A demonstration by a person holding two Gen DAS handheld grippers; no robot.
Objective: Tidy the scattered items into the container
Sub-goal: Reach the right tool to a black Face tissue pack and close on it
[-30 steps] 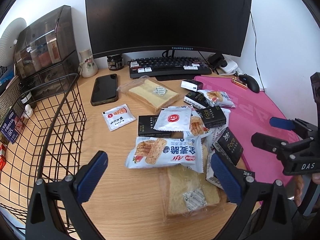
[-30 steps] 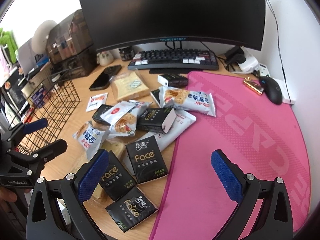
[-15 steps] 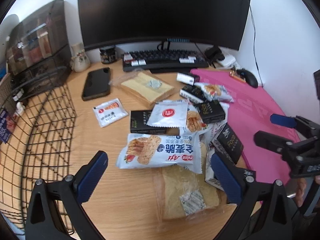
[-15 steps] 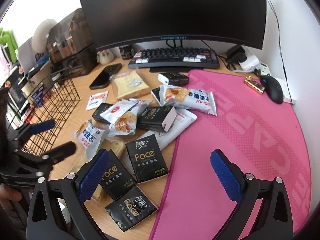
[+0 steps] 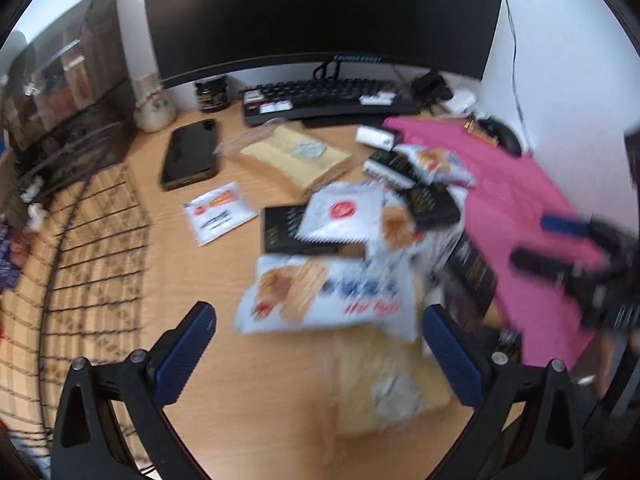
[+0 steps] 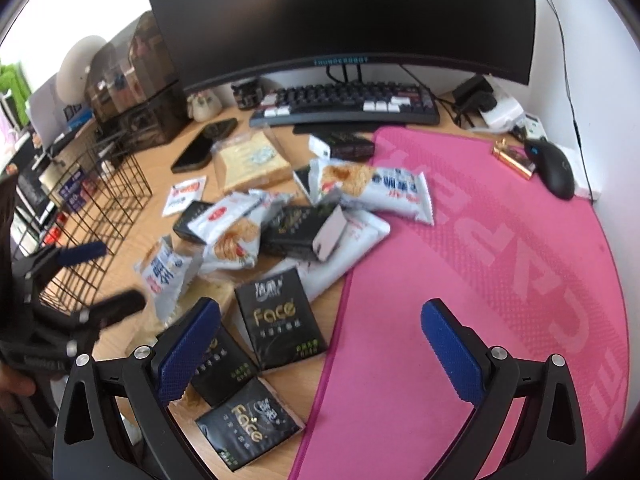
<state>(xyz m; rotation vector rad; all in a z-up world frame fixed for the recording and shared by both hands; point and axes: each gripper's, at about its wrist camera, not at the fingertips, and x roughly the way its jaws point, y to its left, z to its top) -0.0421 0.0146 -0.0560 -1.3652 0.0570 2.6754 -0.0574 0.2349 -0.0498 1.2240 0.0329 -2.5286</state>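
The left wrist view is blurred, but it shows the left gripper point(image 5: 316, 344) low over the wooden desk point(image 5: 248, 392), with its two blue fingers point(image 5: 186, 350) wide apart and nothing between them. It points toward the monitor point(image 5: 320, 16). Just ahead of the fingers lies a white biscuit pack point(image 5: 328, 296), with its long axis going left to right across the view. It rests partly on a bagged slice of bread point(image 5: 384, 380). The wire basket point(image 5: 72, 248) stands at the left side of the desk, apart from the pile of snacks.

In the right wrist view the right gripper point(image 6: 320, 344) is also wide open and holds nothing. It hangs over the border between the desk and the pink mat point(image 6: 500, 280), pointing toward the keyboard point(image 6: 348, 106). Beside its left finger point(image 6: 188, 348) lie three black tissue packs marked "Face". The middle tissue pack point(image 6: 280, 316) has its long axis going away from the camera, slightly tilted to the left. A second biscuit pack point(image 6: 372, 190) lies farther back, its long axis going across the view, with one end on the mat. The left gripper point(image 6: 92, 276) appears at the left edge of this view, near the basket point(image 6: 108, 200), held by a hand point(image 6: 16, 384).
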